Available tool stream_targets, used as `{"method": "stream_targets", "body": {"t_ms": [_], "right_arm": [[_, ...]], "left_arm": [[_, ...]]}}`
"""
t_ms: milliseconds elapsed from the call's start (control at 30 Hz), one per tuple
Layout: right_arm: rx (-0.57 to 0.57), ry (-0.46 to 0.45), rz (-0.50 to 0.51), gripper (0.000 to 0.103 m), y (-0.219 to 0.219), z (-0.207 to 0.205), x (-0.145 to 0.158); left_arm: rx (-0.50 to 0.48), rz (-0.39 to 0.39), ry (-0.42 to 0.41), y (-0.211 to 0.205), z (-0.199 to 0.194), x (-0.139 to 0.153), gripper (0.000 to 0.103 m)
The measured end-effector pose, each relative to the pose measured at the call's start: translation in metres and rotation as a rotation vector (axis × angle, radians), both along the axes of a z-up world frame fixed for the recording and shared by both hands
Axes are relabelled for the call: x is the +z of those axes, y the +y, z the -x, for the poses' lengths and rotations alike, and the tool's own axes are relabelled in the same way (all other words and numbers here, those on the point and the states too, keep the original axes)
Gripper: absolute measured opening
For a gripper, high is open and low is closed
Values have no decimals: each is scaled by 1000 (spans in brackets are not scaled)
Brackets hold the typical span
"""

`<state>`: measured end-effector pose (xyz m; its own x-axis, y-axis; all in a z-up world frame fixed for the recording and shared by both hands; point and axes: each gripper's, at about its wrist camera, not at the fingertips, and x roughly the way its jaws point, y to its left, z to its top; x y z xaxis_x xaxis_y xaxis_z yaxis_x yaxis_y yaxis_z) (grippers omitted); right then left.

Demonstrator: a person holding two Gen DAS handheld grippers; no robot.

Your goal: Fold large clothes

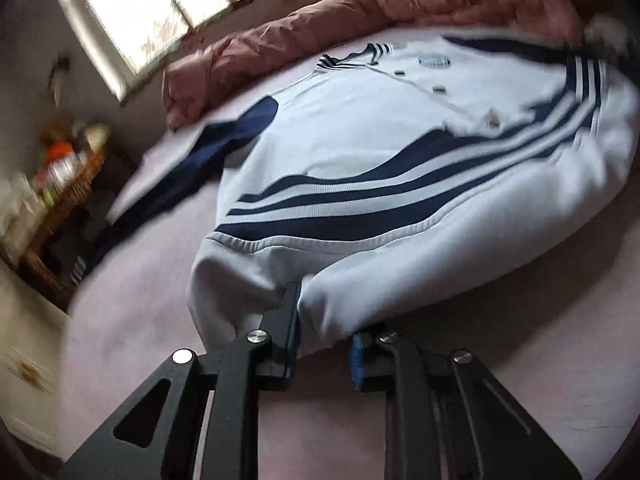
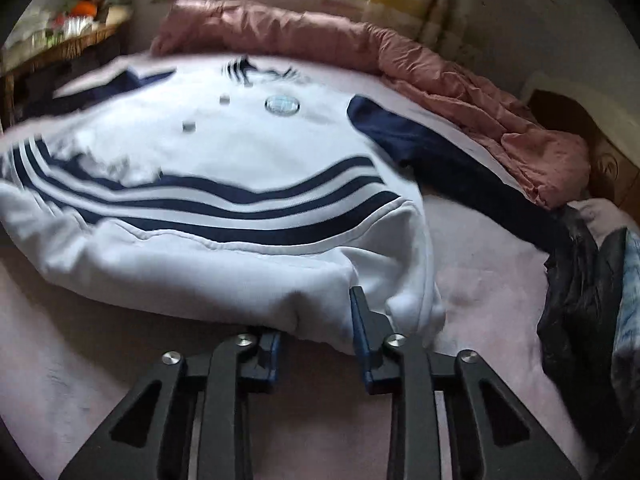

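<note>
Pinching the jacket (image 1: pixel 360 128) hem on the bed (image 1: pixel 132 320).
We clamp it with left gripper (image 1: pixel 324 320) and right gripper (image 2: pixel 316 320), both clenched on white fabric.

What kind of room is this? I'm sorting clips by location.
Most likely a bedroom: the white jacket lies on a bed's pink sheet, a rumpled pink duvet behind it, and a window.
</note>
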<state>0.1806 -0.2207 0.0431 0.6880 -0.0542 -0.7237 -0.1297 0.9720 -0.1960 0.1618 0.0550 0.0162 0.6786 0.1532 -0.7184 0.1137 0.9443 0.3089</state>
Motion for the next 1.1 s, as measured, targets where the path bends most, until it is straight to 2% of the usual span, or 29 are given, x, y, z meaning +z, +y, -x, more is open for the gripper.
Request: {"method": "stream_targets", "body": {"t_ms": [67, 100, 200, 233, 300, 400, 633, 767, 967, 1100], "right_arm": [[-6, 20, -37, 29, -5, 5, -2], [0, 24, -43, 29, -6, 11, -4], [13, 27, -7, 29, 0, 18, -5], [10, 25, 0, 29, 0, 16, -4], [5, 22, -29, 29, -3, 11, 6], [-1, 42, -92, 29, -10, -7, 22], [-32, 42, -88, 29, -3, -63, 47], [-73, 19, -19, 28, 14, -103, 46], [-123, 30, -57, 27, 14, -166, 30], [-122, -31, -82, 26, 15, -188, 29]], "left_arm": [[17, 78, 15, 9, 7, 0, 19], [17, 79, 25, 8, 9, -2, 19], [6, 9, 24, -1, 13, -7, 19], [14, 8, 22, -3, 10, -4, 19], [28, 52, 27, 1, 1, 4, 20], [44, 146, 46, 12, -16, 24, 20], [68, 111, 35, 2, -72, 59, 20], [104, 103, 16, 3, -116, 66, 20], [161, 90, 24, 11, -178, 43, 20], [178, 106, 11, 17, -195, 9, 20]]}}
